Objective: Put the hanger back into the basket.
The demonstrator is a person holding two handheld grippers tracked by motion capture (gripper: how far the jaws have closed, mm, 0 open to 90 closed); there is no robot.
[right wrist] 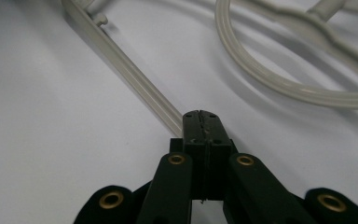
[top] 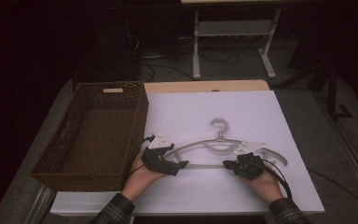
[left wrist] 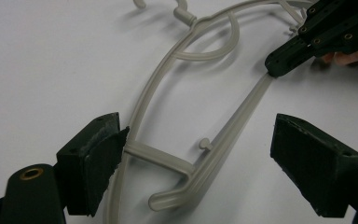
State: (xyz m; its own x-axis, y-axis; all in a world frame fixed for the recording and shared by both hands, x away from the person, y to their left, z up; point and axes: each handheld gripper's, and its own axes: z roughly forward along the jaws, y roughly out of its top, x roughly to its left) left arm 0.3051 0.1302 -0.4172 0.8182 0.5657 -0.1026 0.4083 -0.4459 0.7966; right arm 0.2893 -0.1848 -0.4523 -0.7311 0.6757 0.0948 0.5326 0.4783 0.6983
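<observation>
Grey hanger lies flat on white sheet, hook pointing away from the person, just right of a wicker basket. Left gripper at hanger's left end, jaws wide apart, straddling the end and the crossbar without clamping. Right gripper has jaws pressed together with their tips on the crossbar; whether they pinch it, cannot tell.

hanger lies flat mid-board, hook toward far edge. basket just left of board, on table. left gripper at hanger's left end, right gripper on its lower bar, both near side.
</observation>
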